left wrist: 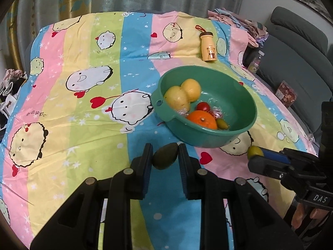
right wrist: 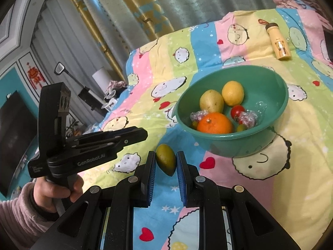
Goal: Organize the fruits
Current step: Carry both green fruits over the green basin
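Note:
A green bowl [left wrist: 235, 134] stands on the cartoon-print cloth and holds two yellow fruits [left wrist: 178, 99], an orange [left wrist: 201, 119], a red tomato [left wrist: 203, 106] and a small green fruit [left wrist: 222, 124]. My left gripper [left wrist: 165, 156] is shut on a dark green fruit [left wrist: 165, 156] just in front of the bowl. My right gripper [right wrist: 166, 162] is shut on a green oval fruit [right wrist: 166, 162]; it also shows in the left wrist view [left wrist: 255, 151], right of the bowl. The bowl also shows in the right wrist view [right wrist: 268, 79].
A yellow bottle [left wrist: 208, 46] lies on the cloth behind the bowl. A grey sofa [left wrist: 295, 48] with a small box [left wrist: 285, 93] stands to the right. Clothes are piled at the far right corner [left wrist: 235, 19]. Curtains hang behind the table.

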Motion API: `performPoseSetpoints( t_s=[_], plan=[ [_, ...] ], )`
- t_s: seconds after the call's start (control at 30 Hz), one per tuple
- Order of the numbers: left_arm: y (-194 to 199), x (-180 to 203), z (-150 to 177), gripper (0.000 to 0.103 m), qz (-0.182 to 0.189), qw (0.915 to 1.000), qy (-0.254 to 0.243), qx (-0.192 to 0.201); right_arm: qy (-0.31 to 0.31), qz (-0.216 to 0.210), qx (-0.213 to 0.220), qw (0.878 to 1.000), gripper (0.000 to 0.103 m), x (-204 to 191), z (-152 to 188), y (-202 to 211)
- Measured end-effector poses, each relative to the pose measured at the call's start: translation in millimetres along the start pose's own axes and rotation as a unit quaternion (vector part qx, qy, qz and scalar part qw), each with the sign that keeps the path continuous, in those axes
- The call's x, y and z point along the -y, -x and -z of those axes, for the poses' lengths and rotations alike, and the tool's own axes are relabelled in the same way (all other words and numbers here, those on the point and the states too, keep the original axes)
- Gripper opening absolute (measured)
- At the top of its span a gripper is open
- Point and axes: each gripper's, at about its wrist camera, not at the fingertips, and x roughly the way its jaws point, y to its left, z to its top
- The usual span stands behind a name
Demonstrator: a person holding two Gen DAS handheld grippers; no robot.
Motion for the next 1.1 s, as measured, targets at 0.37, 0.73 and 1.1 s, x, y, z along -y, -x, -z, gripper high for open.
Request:
performPoseSetpoints(
  t_s=[0.37, 0.73, 1.1],
  plan=[
    [6, 29, -20, 0.024, 0.001, 0.9997, -0.019, 0.013, -0.005, -0.003, 0.029, 1.0, 0.022, 13, -12, 20],
    [-8, 56, -44, 0.024, 0.005, 0.9991, -0.04, 0.013, 0.0, 0.007, 0.048, 0.999, 0.022, 32, -30, 29],
    [-35, 67, -63, 0.024, 0.003, 0.9984, -0.057, 0.005, 0.002, 0.018, 0.048, 0.999, 0.022, 49, -47, 17]
  ],
)
